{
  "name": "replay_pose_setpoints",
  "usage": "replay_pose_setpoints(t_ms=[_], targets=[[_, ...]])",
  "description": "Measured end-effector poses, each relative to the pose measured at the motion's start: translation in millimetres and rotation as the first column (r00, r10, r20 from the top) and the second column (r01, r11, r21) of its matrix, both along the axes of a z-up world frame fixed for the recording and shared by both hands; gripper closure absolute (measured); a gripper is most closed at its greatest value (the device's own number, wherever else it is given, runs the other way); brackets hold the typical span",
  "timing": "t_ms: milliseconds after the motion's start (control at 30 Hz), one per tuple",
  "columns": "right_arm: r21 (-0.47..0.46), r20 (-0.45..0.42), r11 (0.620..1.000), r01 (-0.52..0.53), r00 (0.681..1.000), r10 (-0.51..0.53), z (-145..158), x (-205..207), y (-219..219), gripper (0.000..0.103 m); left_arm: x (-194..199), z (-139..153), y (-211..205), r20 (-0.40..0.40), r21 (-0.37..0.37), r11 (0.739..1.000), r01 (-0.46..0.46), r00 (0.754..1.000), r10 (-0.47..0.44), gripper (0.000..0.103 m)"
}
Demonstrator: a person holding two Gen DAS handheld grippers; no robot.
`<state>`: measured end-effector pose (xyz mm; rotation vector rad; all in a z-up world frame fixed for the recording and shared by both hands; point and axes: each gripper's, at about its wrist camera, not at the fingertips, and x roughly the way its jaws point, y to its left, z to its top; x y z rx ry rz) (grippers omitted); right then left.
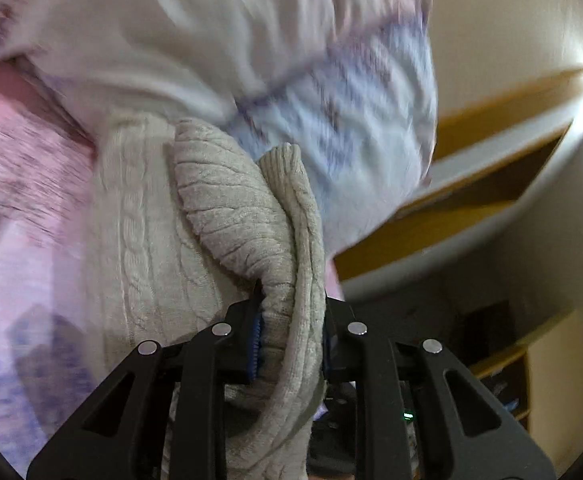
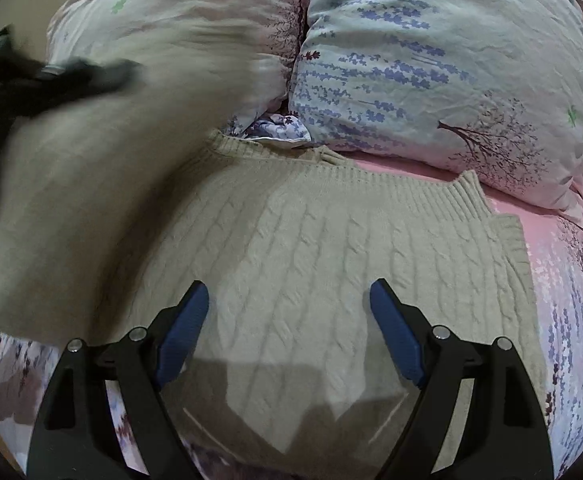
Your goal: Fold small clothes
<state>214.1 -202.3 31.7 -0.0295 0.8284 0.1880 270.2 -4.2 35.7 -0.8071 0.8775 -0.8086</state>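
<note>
**newb_folder:** So where are you at with this one?

**knitwit42:** You're mid-fold. Your left claw [image 1: 289, 336] is clenched on a bunched bit of the cream cable-knit sweater [image 2: 311, 248], looks like a ribbed cuff or sleeve end, and that part is lifted off the bed [image 2: 563, 280]. From the right wrist view it's a blurry sweep of knit on the left side, so I'd guess you're carrying the sleeve across the body. The rest of the sweater lies flat on the pink floral sheet, ribbed edge up near the two pillows [image 2: 431, 60].

**newb_folder:** And the right one?

**knitwit42:** Your right claw [image 2: 289, 328] is released, jaws spread wide, hovering over the middle of the sweater and holding nothing. Can't tell if the tips touch the knit.

**newb_folder:** What's the next move need?

**knitwit42:** My read: lay that sleeve down across the body without dragging the flat part along. Your free claw could pin the body or smooth it. Thick knit springs back, so press the crease.

**newb_folder:** Anything you can't see?

**knitwit42:** Plenty. The left view is smeared, the near edge of the sweater is cut off behind the claw arms and shadow, and I can't tell exactly which part you've grabbed.
</note>
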Motion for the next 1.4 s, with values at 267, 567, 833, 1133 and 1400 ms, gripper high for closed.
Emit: replay_pose_setpoints(t_ms=[267, 567, 833, 1133, 1400], targets=[[0.174, -0.023, 0.983, -0.058, 0.998, 0.063, 3, -31, -60, 0.02, 9, -18, -30, -0.055, -0.069, 0.979, 0.193, 0.979, -0.197, 0.056], [0.688, -0.186, 0.721, 0.075, 0.98, 0.076, -9, 2, -111, 0.024, -9, 4, 48, 0.061, 0.099, 0.994, -0.043, 0.997, 0.037, 0.026], [0.797, -0.33, 0.563, 0.217, 0.938, 0.106, -29, 29, -106, 0.031, -17, -24, 44, 0.039, 0.375, 0.924, -0.071, 0.997, 0.061, 0.025], [0.689, -0.309, 0.698, 0.193, 0.95, 0.042, -21, 47, -87, 0.087, -14, -38, 26, -0.008, 0.368, 0.929, -0.03, 0.999, 0.036, 0.023], [0.358, 0.077, 0.932, 0.057, 0.993, -0.09, 76, 9, -89, 0.088, -18, -28, 11, -0.001, 0.33, 0.943, -0.033, 0.999, 0.035, 0.018]])
